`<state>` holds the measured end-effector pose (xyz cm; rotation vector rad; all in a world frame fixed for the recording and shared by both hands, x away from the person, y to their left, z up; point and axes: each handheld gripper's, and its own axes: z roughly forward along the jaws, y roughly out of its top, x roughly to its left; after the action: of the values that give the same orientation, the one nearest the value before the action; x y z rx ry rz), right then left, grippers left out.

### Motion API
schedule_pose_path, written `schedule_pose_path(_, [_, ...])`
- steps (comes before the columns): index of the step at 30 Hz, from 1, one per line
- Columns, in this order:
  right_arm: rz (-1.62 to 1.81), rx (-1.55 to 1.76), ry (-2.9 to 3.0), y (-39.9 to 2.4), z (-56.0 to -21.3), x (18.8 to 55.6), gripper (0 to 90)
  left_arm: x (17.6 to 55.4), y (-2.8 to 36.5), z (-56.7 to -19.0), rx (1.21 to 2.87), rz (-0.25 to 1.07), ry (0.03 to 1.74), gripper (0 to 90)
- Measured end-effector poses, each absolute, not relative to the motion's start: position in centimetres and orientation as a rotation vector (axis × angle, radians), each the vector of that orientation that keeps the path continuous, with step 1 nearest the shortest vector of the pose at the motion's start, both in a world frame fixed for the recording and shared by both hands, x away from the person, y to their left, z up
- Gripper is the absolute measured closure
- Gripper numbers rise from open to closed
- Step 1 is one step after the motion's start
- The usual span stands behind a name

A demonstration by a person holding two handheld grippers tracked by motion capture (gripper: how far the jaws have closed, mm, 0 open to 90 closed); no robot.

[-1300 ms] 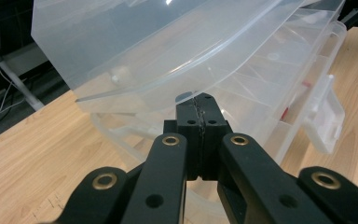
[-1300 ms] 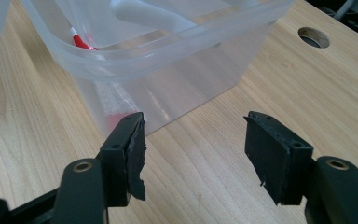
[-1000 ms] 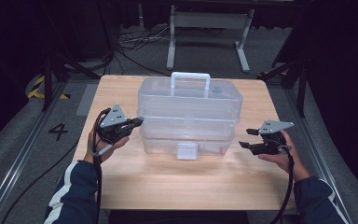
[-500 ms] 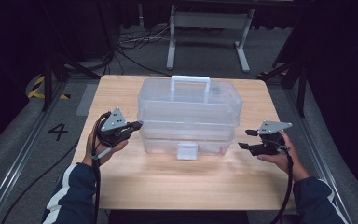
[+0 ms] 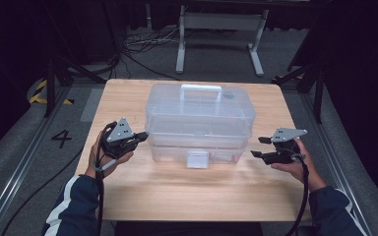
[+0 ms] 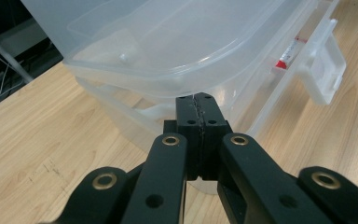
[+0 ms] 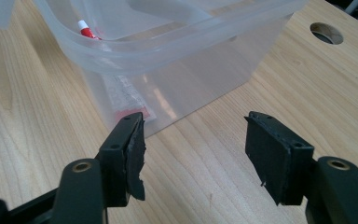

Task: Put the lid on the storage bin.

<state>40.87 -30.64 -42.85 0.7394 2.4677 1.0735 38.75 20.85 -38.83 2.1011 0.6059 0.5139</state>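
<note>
Clear storage box (image 5: 199, 123) at desk (image 5: 187, 191) centre. Left claw (image 5: 141, 134), clenched and empty, touches its left end; right claw (image 5: 259, 147), released, waits right. Likely next: grip the front latch (image 5: 197, 159).

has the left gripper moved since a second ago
Barely, if at all: the left gripper, jaws shut, sits at the left end of the clear box as before.

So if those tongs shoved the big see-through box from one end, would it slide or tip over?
Probably slide: the clear plastic box sits broad and low on the smooth wooden table. It looks light, holding little besides a small red-capped tube. Its thin walls may flex slightly under the shut left tongs at its end.
</note>
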Motion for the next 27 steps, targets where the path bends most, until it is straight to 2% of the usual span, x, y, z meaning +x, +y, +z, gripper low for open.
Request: schedule_pose_path(27, [1.059,0.728,2.491,-30.3,-43.2,40.8,38.1,38.2,20.3,-40.3,2.193,0.538,0.607,90.0])
